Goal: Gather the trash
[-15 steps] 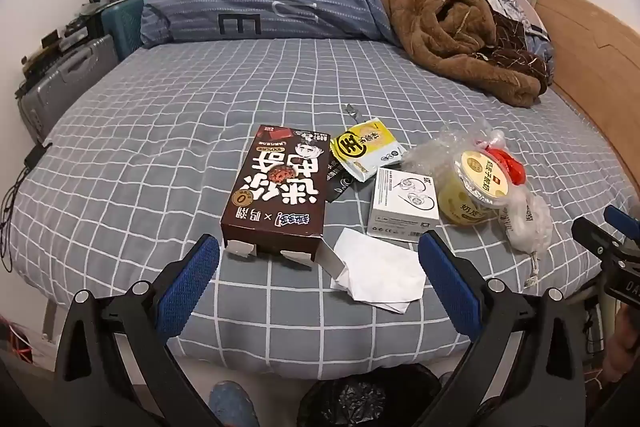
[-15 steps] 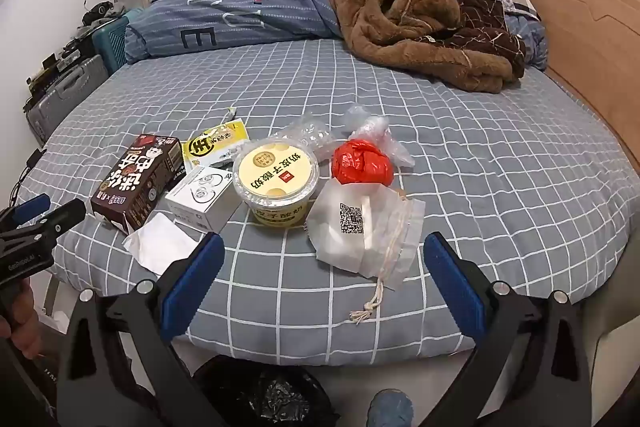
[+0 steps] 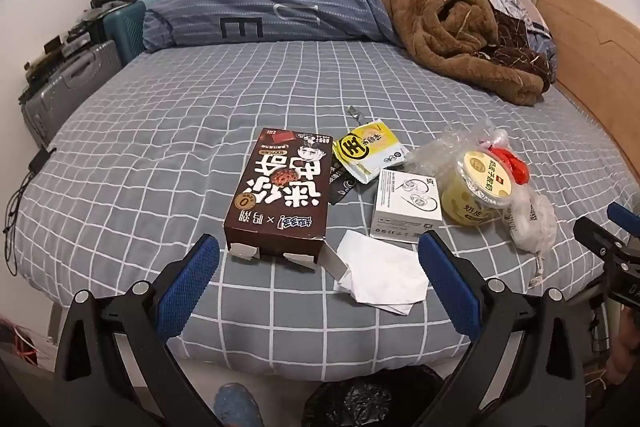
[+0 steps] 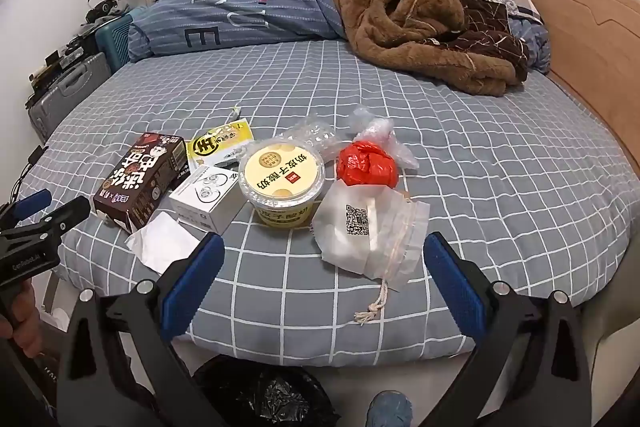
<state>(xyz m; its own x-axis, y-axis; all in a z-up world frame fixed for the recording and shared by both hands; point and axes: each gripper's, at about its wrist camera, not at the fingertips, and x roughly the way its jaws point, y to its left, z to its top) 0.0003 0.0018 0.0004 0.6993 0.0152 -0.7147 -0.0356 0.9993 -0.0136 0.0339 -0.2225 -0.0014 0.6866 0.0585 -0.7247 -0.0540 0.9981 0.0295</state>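
Observation:
Trash lies near the bed's front edge: a brown box (image 3: 282, 193) (image 4: 140, 179), a white tissue (image 3: 380, 277) (image 4: 160, 245), a white earphone box (image 3: 406, 205) (image 4: 206, 195), a yellow packet (image 3: 368, 151) (image 4: 220, 145), a yellow yoghurt cup (image 3: 478, 189) (image 4: 282, 183), a red bag (image 4: 366, 165) and a white drawstring pouch (image 4: 368, 231). My left gripper (image 3: 318, 285) is open, just before the brown box and tissue. My right gripper (image 4: 324, 279) is open, just before the cup and pouch.
A black-lined bin (image 3: 360, 399) (image 4: 264, 393) stands on the floor below the bed edge. A brown blanket (image 3: 452, 27) and blue duvet (image 3: 260, 7) lie at the far end. Suitcases (image 3: 68, 87) stand at the left, a wooden headboard (image 3: 592, 67) at the right.
Both grippers have moved slightly forward toward the trash; the items look a little nearer. Nothing was picked up.

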